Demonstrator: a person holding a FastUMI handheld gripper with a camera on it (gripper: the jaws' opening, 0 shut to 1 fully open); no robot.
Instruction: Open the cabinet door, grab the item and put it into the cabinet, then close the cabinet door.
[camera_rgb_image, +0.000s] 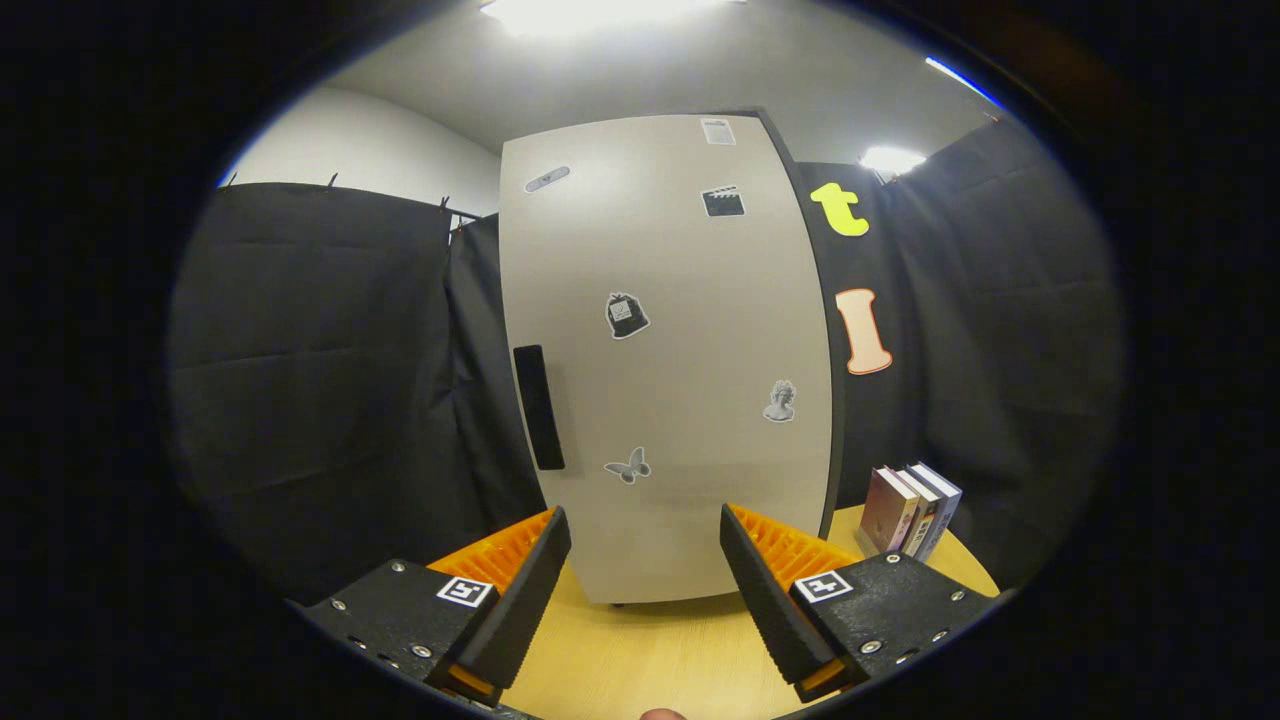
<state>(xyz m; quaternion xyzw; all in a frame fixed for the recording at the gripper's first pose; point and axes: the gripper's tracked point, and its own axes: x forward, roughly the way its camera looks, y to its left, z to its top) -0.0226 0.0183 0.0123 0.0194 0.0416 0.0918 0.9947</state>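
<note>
Jaws (645, 560) spread wide with nothing between them, hovering over the table (640, 660). Just beyond stands the cabinet (665, 360), its door shut, dark handle (539, 407) along the left edge. Three books (910, 510) stand upright near the table's far right edge, beside the cabinet.

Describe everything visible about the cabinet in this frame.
The cabinet is a tall, pale beige box with a smooth, matte door and a dark edge down its right side. The door is shut. A black vertical handle sits near its left edge, and small grey stickers, a butterfly among them, dot the front. It stands upright on the wooden table, beyond the open tool, which touches nothing. A few books stand to its right, apart from it.
</note>
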